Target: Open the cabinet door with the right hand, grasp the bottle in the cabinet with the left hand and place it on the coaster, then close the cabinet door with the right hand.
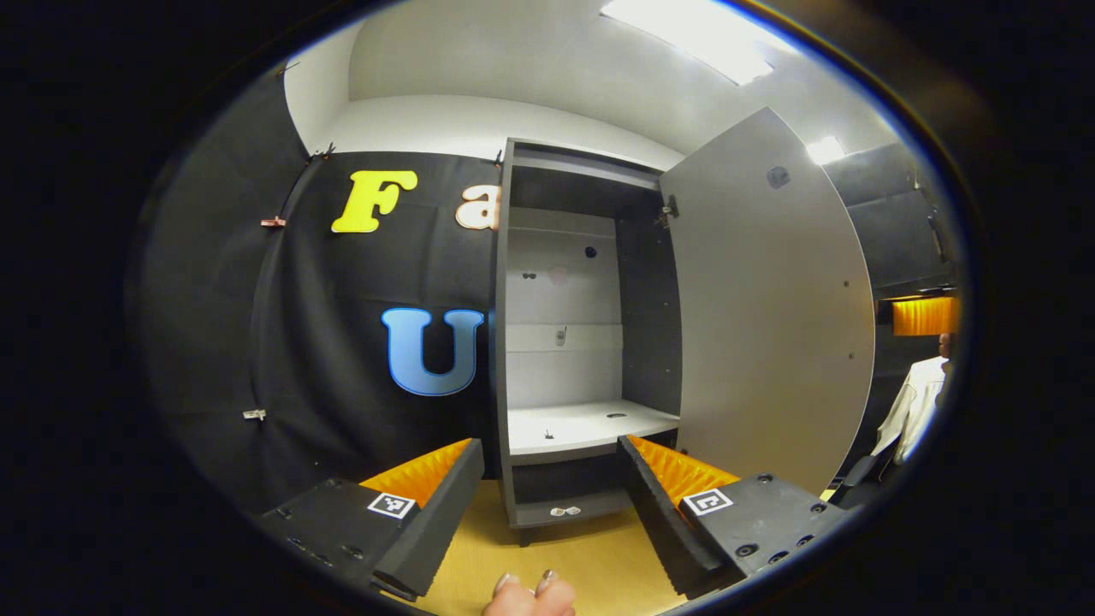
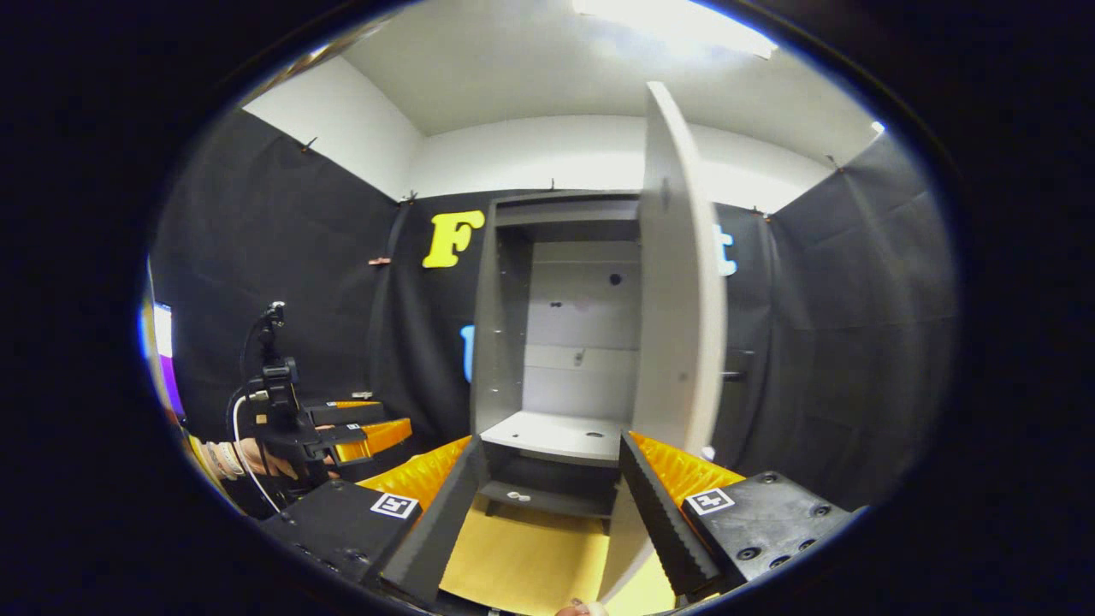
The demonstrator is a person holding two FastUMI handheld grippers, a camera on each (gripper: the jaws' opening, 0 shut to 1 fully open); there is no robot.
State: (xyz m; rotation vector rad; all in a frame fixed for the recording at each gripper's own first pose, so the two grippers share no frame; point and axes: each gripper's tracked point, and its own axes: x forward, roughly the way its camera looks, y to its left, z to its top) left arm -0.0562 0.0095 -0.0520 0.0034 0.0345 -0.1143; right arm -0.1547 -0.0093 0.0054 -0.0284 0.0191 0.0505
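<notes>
hovering wide open and empty, the right gripper (image 2: 547, 513) has the door's (image 2: 680, 342) edge just ahead; swinging carelessly could clip the left gripper (image 1: 547, 505), also open, empty. cabinet (image 1: 582, 342) beyond; bottle, coaster unseen.

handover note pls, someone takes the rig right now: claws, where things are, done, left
Left claw: open, empty, aimed at the cabinet.
Right claw: open, empty, facing the cabinet, just in front of the door edge.
Door is swung open. Middle shelf looks bare; I can't spot the bottle or the coaster from here.
Done: door open.
Left: close the door with the right claw; first check whether the bottle sits on the coaster.
</notes>
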